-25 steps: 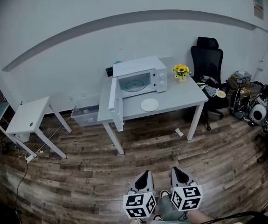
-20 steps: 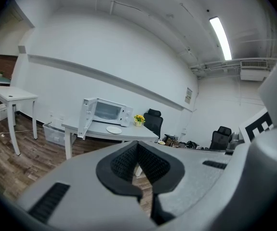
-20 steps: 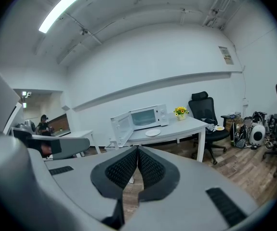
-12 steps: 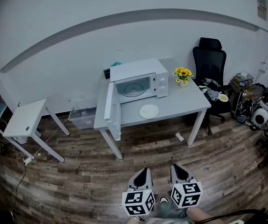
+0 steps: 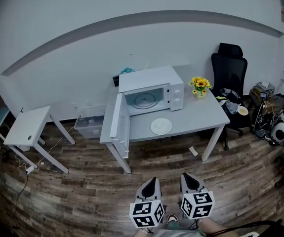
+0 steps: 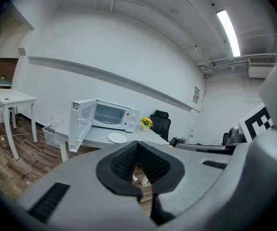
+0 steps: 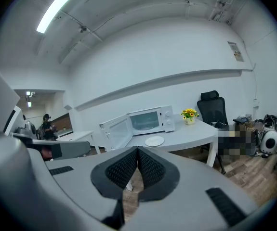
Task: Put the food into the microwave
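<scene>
- Head view, far left: a small white side table [image 5: 28,127] stands against the wall, with a white power strip [image 5: 31,168] on the wood floor by its front leg.
- A clear plastic storage bin [image 5: 88,125] sits on the floor between the side table and the grey table [image 5: 201,117].
- The white microwave [image 5: 154,83] stands on the back left part of the grey table. Its door [image 5: 120,125] is swung wide open to the left and reaches out past the table's front edge. The glass turntable shows inside the cavity.
- A white plate [image 5: 161,126] lies on the tabletop just in front of the microwave, right of the open door. Whether food lies on it cannot be made out.
- A pot of sunflowers [image 5: 200,85] stands right of the microwave, near the back edge.
- A small white scrap [image 5: 194,151] lies on the floor near the table's right front leg.
- A black office chair [image 5: 230,73] stands beside the table's right end, with piled bags and gear [image 5: 275,125] further right.
- The left gripper [image 5: 153,182] is low in the frame, well apart from the table, pads pressed together on nothing.
- The right gripper [image 5: 187,177], just beside the left one, is likewise closed and empty.
</scene>
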